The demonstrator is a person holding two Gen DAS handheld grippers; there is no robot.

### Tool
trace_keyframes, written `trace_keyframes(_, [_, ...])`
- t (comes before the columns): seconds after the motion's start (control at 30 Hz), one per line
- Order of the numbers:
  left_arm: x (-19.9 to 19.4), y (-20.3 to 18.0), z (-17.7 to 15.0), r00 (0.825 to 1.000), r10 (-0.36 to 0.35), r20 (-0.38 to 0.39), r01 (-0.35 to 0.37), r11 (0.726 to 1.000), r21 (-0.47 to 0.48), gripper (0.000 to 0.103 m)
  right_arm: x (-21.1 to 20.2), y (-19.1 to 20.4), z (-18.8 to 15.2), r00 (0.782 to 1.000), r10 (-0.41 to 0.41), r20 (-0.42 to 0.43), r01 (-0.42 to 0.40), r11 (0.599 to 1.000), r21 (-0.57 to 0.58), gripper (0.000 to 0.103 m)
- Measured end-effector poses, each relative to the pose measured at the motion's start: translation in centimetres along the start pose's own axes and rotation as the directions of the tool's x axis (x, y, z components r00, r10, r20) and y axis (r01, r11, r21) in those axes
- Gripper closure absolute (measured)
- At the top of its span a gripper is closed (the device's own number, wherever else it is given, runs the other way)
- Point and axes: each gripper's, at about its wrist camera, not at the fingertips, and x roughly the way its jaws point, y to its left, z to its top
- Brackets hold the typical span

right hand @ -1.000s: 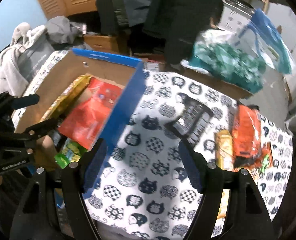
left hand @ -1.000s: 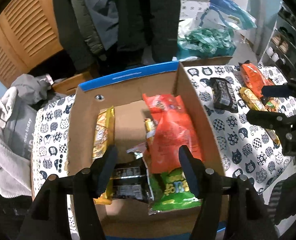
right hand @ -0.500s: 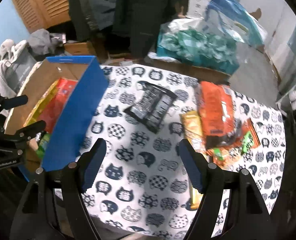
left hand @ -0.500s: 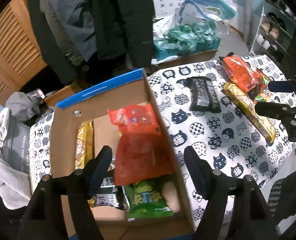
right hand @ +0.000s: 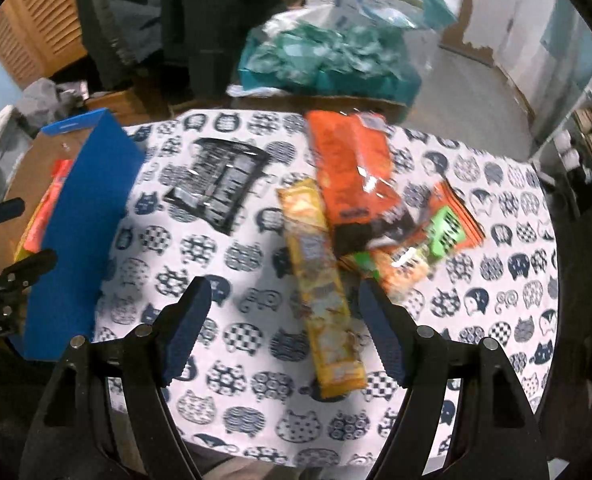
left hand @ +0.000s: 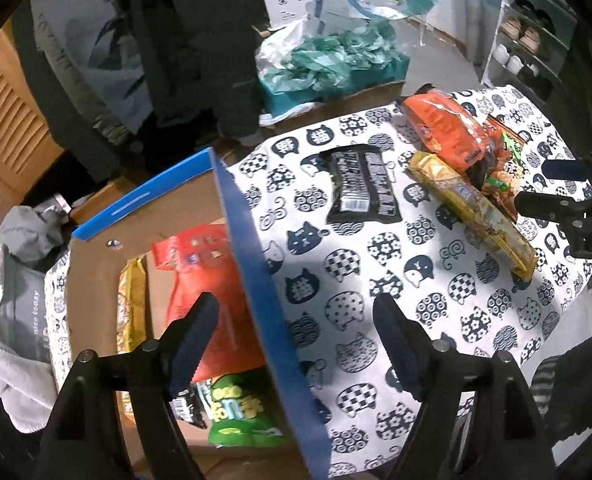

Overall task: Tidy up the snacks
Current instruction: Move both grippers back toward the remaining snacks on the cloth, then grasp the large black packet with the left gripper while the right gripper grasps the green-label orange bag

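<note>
Reaching for the yellow snack bar, the right gripper hangs wide open and empty above it. Straddle its narrow width before closing. The left gripper, jaws just opened and empty, straddles the cardboard box wall.

The cardboard box looks matt and brown inside, with a smooth blue printed outer face, and it sits on a soft-looking tablecloth printed with cats. The black snack packet, the orange snack bag, the long yellow snack pack, the red bag and the green bag are all glossy plastic film that catches the light. Behind them stand slatted wooden doors, crinkled teal plastic bags and a fleecy grey garment.
</note>
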Motion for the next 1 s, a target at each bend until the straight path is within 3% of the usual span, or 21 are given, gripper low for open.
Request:
trace_keyframes(0.23, [1.8, -1.8, 1.7, 0.998, -0.043, -0.047, 0.043, 0.999, -0.007, 0.022, 1.0, -4.3, -0.4, 0.999, -0.033, -0.028, 0.035, 0.996, 0.078, 0.027])
trace_keyframes(0.5, [4.6, -3.7, 5.0, 0.994, -0.064, -0.093, 0.064, 0.998, -0.010, 0.022, 3.5, -9.4, 0.9, 0.990, -0.051, -0.132, 0.070, 0.987, 0.148, 0.027])
trace_keyframes(0.7, [6.5, -4.7, 7.2, 0.992, -0.050, -0.118, 0.052, 0.998, 0.018, 0.022, 5.5, -11.6, 2.3, 0.984, -0.028, -0.178, 0.062, 0.980, 0.191, 0.027])
trace_keyframes(0.83, [7.9, -4.7, 8.6, 0.987, -0.075, -0.143, 0.076, 0.997, 0.004, 0.021, 6.8, -12.8, 2.8, 0.981, -0.019, -0.192, 0.064, 0.971, 0.231, 0.027])
trace_keyframes(1.0, [10.4, -4.2, 9.6, 0.986, -0.060, -0.153, 0.056, 0.998, -0.032, 0.017, 8.7, -13.9, 2.5, 0.982, 0.002, -0.190, 0.057, 0.951, 0.303, 0.027])
